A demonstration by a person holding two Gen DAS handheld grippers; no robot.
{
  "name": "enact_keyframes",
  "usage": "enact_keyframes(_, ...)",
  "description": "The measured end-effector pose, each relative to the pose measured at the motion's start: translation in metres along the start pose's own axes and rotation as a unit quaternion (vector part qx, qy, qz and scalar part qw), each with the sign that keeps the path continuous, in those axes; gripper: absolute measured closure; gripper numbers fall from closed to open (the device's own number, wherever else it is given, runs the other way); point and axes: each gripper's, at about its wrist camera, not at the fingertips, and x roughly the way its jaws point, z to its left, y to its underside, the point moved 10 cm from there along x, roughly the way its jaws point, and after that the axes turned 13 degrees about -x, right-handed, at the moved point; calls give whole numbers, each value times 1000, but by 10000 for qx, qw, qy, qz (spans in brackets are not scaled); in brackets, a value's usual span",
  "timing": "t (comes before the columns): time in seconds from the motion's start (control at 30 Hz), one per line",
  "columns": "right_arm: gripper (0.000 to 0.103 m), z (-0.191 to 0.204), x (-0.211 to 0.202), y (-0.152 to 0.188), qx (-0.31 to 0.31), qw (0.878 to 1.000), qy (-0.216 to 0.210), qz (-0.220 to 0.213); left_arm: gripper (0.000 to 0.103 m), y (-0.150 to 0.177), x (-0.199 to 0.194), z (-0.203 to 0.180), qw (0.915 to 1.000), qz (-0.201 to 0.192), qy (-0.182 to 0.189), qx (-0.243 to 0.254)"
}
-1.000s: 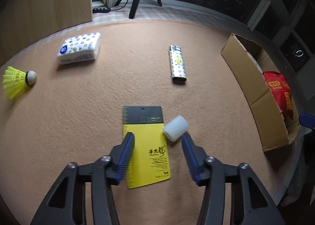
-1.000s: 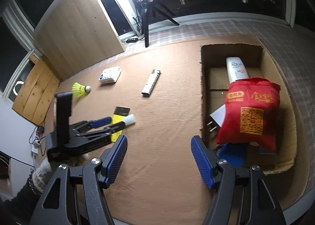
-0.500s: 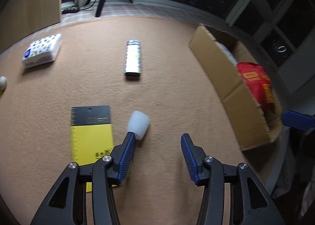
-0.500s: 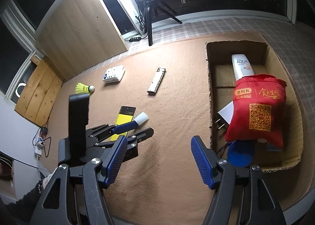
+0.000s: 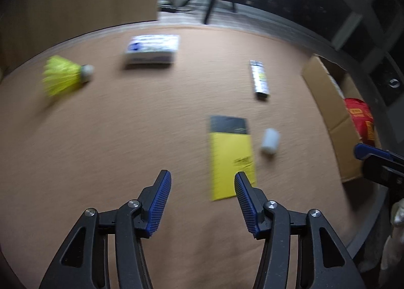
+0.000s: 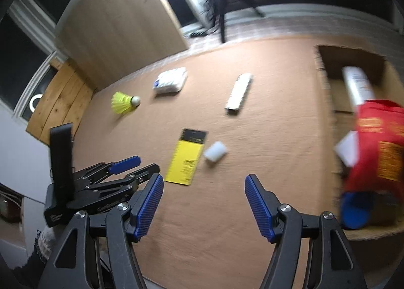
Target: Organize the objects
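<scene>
On the tan mat lie a yellow-and-black card (image 5: 231, 160) (image 6: 186, 160), a small white cylinder (image 5: 270, 140) (image 6: 215, 151) just right of it, a patterned lighter (image 5: 259, 79) (image 6: 240, 94), a tissue pack (image 5: 152, 49) (image 6: 171, 80) and a yellow shuttlecock (image 5: 65, 76) (image 6: 123, 102). My left gripper (image 5: 202, 177) (image 6: 144, 165) hovers over bare mat left of the card. Its jaws are opening, with nothing between them. My right gripper (image 6: 204, 180) stands open and empty, nearer than the card and cylinder.
A cardboard box (image 5: 328, 102) (image 6: 325, 81) at the right holds a red bag (image 6: 378, 142), a white tube (image 6: 357, 84) and a blue object (image 6: 356, 209). A wooden panel and a tripod stand beyond the mat. A gloved hand (image 6: 45, 241) holds the left gripper.
The left gripper has swung left, away from the white cylinder, and its jaws stand a little wider. The right gripper has shifted left and lower, so the box sits further right in its view.
</scene>
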Motion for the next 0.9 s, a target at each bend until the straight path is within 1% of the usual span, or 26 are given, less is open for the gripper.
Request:
enact_keyframes(0.03, 39, 6, 9, -1, 7, 9999, -100, 56, 41, 0, -7, 9, 10000, -44, -63, -56)
enact_keyframes(0.07, 39, 12, 18, -2, 0, 9998, -184, 102, 41, 0, -11, 15, 9999, -79, -103, -87)
enact_keyframes(0.17, 39, 24, 40, -4, -13, 9993, -275, 259, 38, -1, -27, 32, 9994, -212, -218, -149)
enact_keyframes(0.23, 39, 32, 55, -6, -7, 9987, -362, 348, 34, 0, -35, 43, 9991, -260, -290, -167)
enact_keyframes(0.37, 39, 42, 77, -8, 103, 9974, -513, 496, 33, 4, -52, 65, 9981, -356, -466, -185)
enact_keyframes(0.6, 39, 34, 105, -5, 343, 9965, -293, 704, 31, 6, -65, 87, 9974, -415, -547, -230)
enact_keyframes(0.67, 39, 29, 107, -6, 401, 9964, -209, 720, 31, 6, -68, 91, 9973, -452, -544, -217)
enact_keyframes(0.8, 39, 25, 108, -8, 450, 9962, -178, 718, 30, 5, -71, 97, 9973, -474, -515, -211)
enact_keyframes(0.9, 40, 17, 108, -11, 502, 9965, 5, 675, 30, 5, -69, 101, 9975, -459, -496, -228)
